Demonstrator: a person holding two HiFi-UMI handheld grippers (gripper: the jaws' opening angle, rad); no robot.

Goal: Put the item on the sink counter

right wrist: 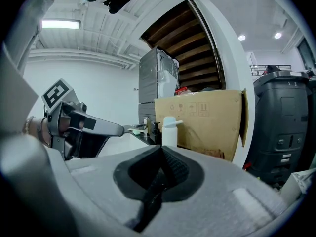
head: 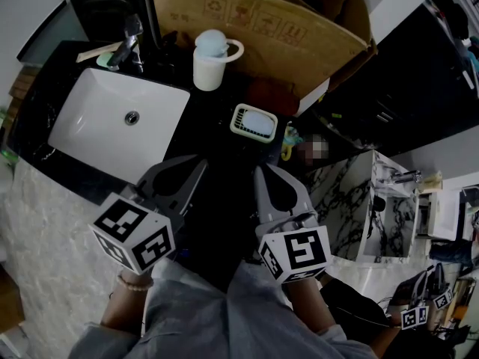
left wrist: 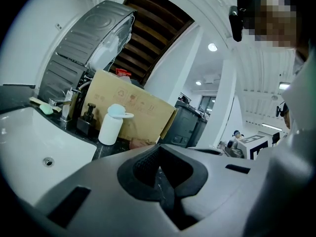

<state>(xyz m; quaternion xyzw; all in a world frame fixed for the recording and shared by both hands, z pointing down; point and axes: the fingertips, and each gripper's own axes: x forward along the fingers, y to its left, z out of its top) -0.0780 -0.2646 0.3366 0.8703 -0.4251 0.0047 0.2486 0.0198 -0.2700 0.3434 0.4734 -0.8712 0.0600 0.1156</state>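
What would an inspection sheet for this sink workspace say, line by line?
Surface: dark counter with a white sink basin and a faucet.
Job's things: cannot tell which item is meant; neither gripper holds anything.
Clutter: white cup with a handle, soap dish, cardboard box at the back.
Grippers: left gripper and right gripper, jaws together, nothing between them, near the counter's front edge.
Cables: nothing seen on the counter.
Surroundings: marble-patterned unit at the right; dark bin beyond the box.

I see a glossy white sink [head: 97, 126] at ten o'clock, a polished black desk [head: 217, 159], and a matt cardboard box [head: 262, 32].
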